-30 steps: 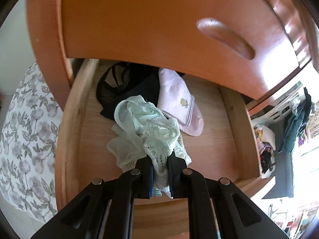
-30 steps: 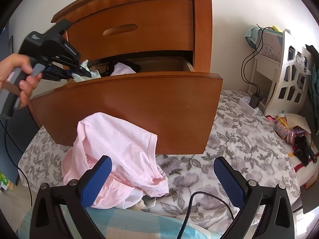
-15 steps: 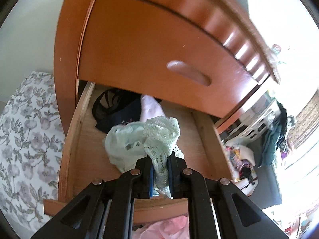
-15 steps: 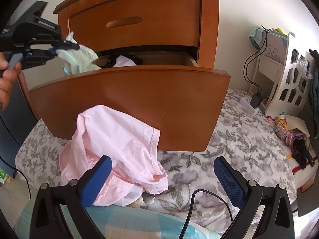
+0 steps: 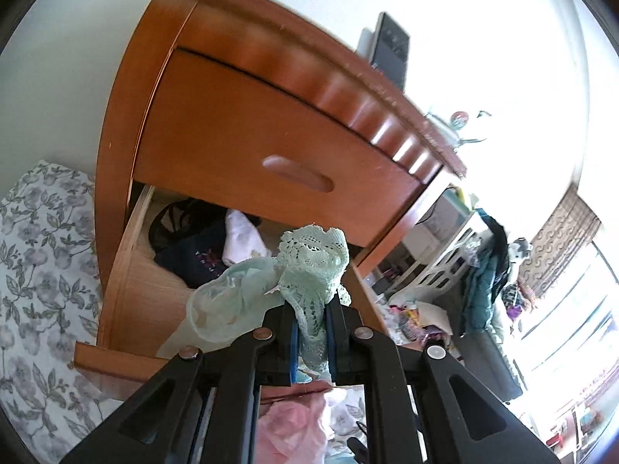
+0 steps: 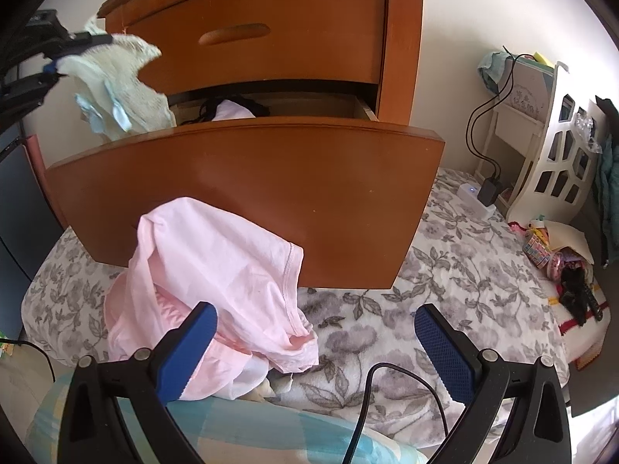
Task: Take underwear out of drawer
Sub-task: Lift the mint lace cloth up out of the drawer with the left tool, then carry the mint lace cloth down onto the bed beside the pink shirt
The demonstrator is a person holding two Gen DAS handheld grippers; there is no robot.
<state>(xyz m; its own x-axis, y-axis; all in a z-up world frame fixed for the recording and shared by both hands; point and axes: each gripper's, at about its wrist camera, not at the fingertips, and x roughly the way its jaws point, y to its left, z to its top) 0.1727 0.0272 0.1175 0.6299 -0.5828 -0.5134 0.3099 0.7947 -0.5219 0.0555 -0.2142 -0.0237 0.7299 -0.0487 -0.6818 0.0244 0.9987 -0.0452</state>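
At far left we noted the left gripper (image 6: 58, 58) clamped tight on the mint lace underwear (image 6: 123, 77) — the wad hung in the air above the front left corner of the open drawer (image 6: 247, 193), clear of the front panel, not touching wood. The left wrist view confirmed it: pads (image 5: 294, 344) pinched a twist of lace (image 5: 313, 266), a smoother sheer green part sagging to the left. We judged the pinch at a bunched edge was there so the limp fabric would lift free in one piece (thin, crinkly, shapeless — likely to snag on the rim).

Moving right, inside the drawer lay a black mesh garment (image 5: 185, 232) and a white folded piece (image 5: 243, 239) on pale bare wood. The dresser fronts were glossy orange-brown, curved, with an oval recessed pull (image 6: 234, 34).

Below, pink cotton underwear (image 6: 216, 282) lay crumpled on the floral bedspread (image 6: 445, 278), against the drawer front — probably the drop spot.

At right, the right gripper (image 6: 315, 348) sat spread wide and empty over the bed, blue ridged pads apart, a black cable (image 6: 387, 382) between.
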